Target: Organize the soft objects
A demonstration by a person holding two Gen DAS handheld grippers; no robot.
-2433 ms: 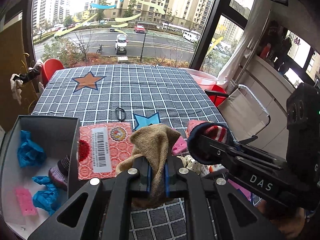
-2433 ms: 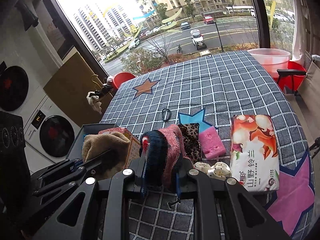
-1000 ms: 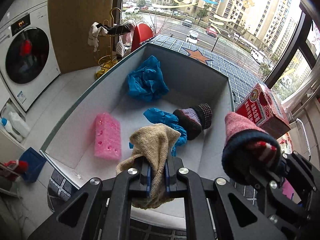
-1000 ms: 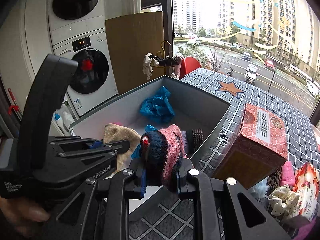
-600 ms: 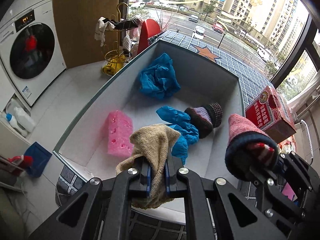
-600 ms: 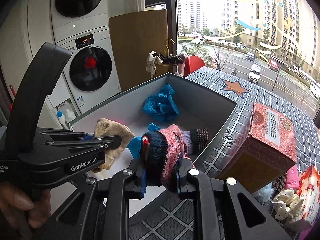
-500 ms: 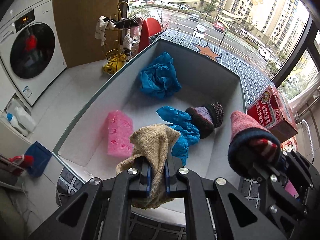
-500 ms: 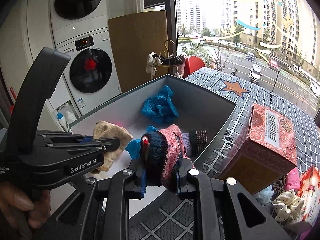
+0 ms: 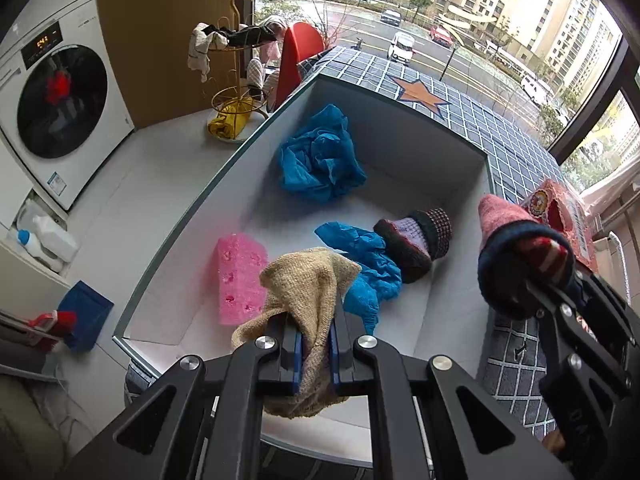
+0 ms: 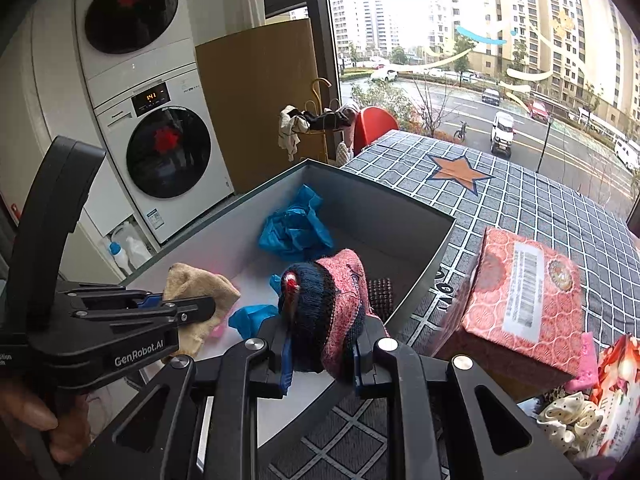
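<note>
Left gripper (image 9: 314,344) clamps tan cloth (image 9: 308,288) above grey box (image 9: 400,136); right gripper (image 10: 322,354) clamps pink-navy sock (image 10: 328,300) at box's right rim.

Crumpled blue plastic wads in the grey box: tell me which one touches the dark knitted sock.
The smaller crumpled blue wad, near the box's middle, lies against the dark knitted sock. The larger wad sits apart by the far wall of the grey box.
</note>
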